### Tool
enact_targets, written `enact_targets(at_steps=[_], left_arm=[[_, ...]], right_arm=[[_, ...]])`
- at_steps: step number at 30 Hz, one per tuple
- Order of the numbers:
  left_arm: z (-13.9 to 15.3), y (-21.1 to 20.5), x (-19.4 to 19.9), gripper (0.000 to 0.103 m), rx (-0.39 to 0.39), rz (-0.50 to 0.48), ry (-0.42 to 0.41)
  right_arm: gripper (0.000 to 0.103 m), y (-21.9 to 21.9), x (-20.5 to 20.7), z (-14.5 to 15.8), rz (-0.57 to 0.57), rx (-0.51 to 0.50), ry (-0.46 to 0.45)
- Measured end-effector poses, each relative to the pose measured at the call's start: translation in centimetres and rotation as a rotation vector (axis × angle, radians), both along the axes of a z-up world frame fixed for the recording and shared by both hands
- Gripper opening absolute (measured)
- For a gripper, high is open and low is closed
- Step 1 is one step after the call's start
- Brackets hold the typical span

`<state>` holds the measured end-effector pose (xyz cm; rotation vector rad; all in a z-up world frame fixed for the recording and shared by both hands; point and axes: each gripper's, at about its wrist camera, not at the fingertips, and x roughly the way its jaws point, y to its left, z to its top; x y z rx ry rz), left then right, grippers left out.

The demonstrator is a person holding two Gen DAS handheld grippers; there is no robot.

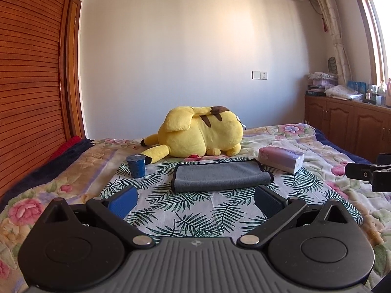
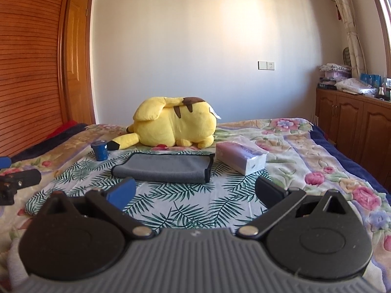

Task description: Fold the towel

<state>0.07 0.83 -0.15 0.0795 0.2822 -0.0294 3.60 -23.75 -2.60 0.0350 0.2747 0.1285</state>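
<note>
A grey towel (image 1: 221, 177) with a dark border lies folded flat on a leaf-print cloth (image 1: 185, 210) on the bed; it also shows in the right wrist view (image 2: 166, 168). My left gripper (image 1: 195, 200) is open and empty, a little in front of the towel's near edge. My right gripper (image 2: 195, 193) is open and empty, also just short of the towel. The right gripper's tip shows at the right edge of the left wrist view (image 1: 366, 173). The left gripper's tip shows at the left edge of the right wrist view (image 2: 17, 183).
A yellow plush toy (image 1: 200, 134) lies behind the towel. A blue cup (image 1: 136, 167) stands to the towel's left and a tissue pack (image 1: 281, 158) to its right. A wooden wardrobe (image 1: 31, 85) is on the left, low cabinets (image 1: 347, 122) on the right.
</note>
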Motion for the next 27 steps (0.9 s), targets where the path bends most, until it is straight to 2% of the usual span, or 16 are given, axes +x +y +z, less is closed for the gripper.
enact_targets(at_steps=[27], left_arm=[[-0.22,-0.05,-0.11,0.087,-0.002,0.002,0.008]], right_arm=[[0.103,0.1,-0.03,-0.03,-0.011,-0.005,-0.005]])
